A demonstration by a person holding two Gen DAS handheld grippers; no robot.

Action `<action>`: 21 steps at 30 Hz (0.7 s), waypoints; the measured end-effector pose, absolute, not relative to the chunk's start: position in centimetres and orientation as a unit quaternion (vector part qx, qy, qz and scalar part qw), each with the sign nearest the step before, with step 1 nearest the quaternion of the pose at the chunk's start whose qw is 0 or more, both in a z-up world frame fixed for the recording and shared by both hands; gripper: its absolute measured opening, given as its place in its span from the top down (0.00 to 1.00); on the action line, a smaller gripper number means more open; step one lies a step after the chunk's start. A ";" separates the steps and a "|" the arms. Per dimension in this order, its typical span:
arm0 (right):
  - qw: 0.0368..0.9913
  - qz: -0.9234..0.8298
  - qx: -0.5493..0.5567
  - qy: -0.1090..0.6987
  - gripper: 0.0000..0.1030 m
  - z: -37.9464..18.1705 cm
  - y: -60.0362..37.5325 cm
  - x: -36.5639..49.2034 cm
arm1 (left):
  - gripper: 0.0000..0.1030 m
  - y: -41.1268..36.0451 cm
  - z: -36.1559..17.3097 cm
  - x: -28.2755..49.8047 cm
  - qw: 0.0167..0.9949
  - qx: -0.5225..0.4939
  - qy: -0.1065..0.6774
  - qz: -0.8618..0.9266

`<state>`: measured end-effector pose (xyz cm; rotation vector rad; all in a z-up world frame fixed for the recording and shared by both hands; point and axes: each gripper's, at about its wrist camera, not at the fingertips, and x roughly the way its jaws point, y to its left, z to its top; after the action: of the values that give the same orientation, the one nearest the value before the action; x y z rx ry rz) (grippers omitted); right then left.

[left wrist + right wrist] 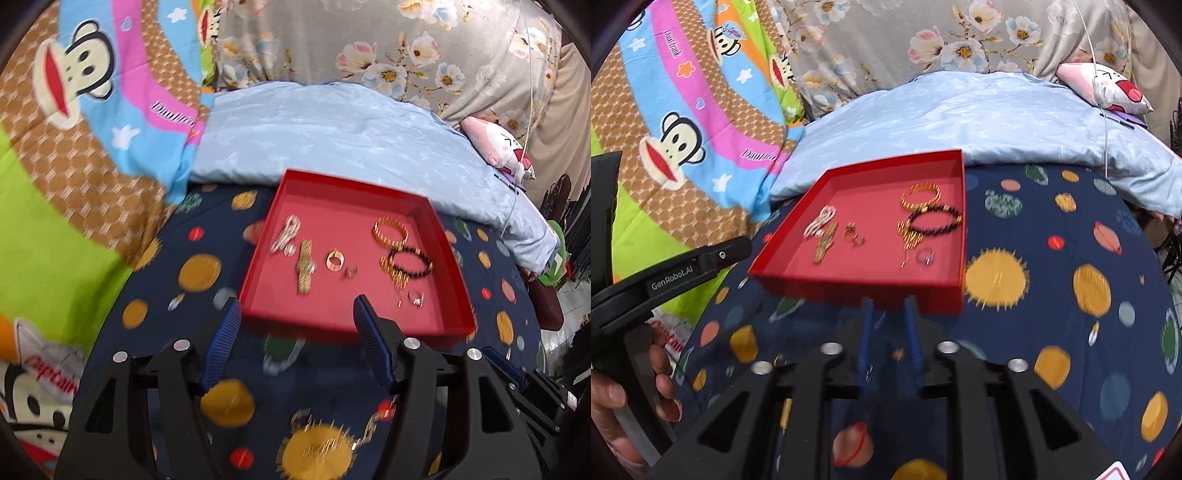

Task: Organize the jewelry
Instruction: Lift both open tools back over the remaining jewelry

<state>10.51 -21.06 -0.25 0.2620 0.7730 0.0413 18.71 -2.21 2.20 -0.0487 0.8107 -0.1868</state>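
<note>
- Jewelry lies in one red tray [424, 210] on the planet-print bedspread [207, 236]: one gold bangle [390, 232], one black bead bracelet [412, 263], one gold watch [306, 266], one pearl strand [284, 234], several small rings.
- Left gripper [295, 325], jaws spread wide, empty, sits at the tray's near edge.
- Right gripper [889, 332], jaws narrow with a gap; blurred, just before the tray's near wall.

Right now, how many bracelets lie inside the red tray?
2, both at the right side of the red tray: the gold bracelet further back, the black beaded bracelet just in front. Blur could hide another.
</note>
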 end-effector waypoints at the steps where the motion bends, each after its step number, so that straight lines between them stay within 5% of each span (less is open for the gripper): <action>1: 0.916 0.022 0.128 0.379 0.78 -0.5 -20.8 10.0 | 0.40 -2.0 2.0 18.2 0.914 -0.022 0.396 -0.090; 12: 0.897 0.037 0.121 0.424 0.78 -4.0 -18.4 7.9 | 0.37 0.5 -1.5 13.1 0.898 -0.011 0.434 -0.074; 21: 0.890 0.043 0.111 0.441 0.68 -5.8 -16.7 9.1 | 0.37 1.8 -4.0 11.4 0.887 0.007 0.456 -0.070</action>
<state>9.10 -16.66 -5.82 0.2301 0.9164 0.0893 11.44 1.76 -4.01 0.0146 0.9477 -0.1448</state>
